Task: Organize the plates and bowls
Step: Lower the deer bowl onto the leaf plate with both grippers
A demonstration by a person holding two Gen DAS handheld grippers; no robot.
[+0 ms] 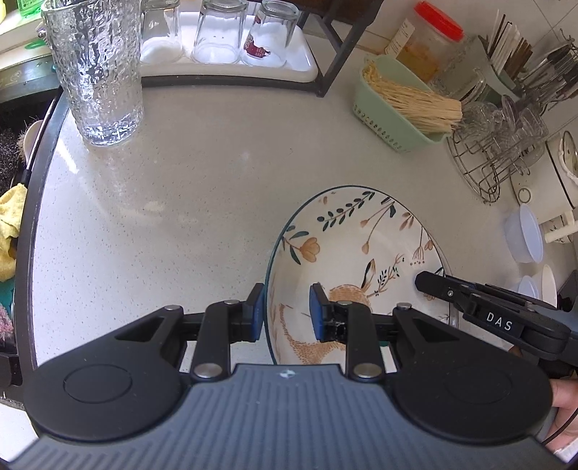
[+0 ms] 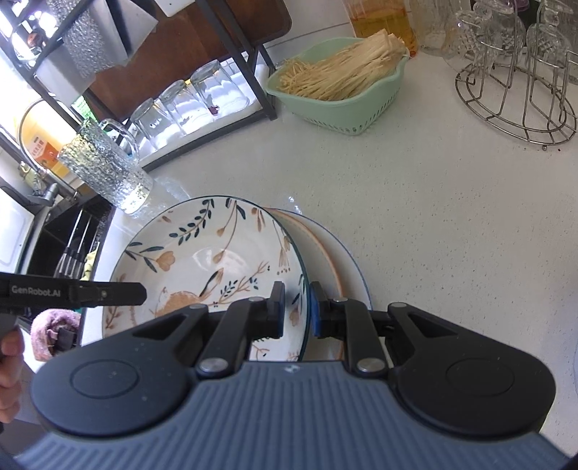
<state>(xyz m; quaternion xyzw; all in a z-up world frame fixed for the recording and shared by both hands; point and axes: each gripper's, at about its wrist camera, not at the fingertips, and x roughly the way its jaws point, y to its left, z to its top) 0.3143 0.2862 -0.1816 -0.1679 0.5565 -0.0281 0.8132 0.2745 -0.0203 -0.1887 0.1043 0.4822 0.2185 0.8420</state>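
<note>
A deep floral bowl with a blue rim and a rabbit pattern sits on the pale counter; it also shows in the right wrist view. My left gripper straddles its left rim, one pad outside and one inside, with a gap between pads and rim. My right gripper straddles the bowl's right rim the same way, jaws nearly closed on it. Under the bowl's right side lies a flat plate with a blue edge and an orange ring. The right gripper also shows in the left wrist view.
A textured glass pitcher stands at the far left by the sink edge. Upturned glasses on a white tray, a green basket of noodles, a wire glass rack and small white bowls ring the counter.
</note>
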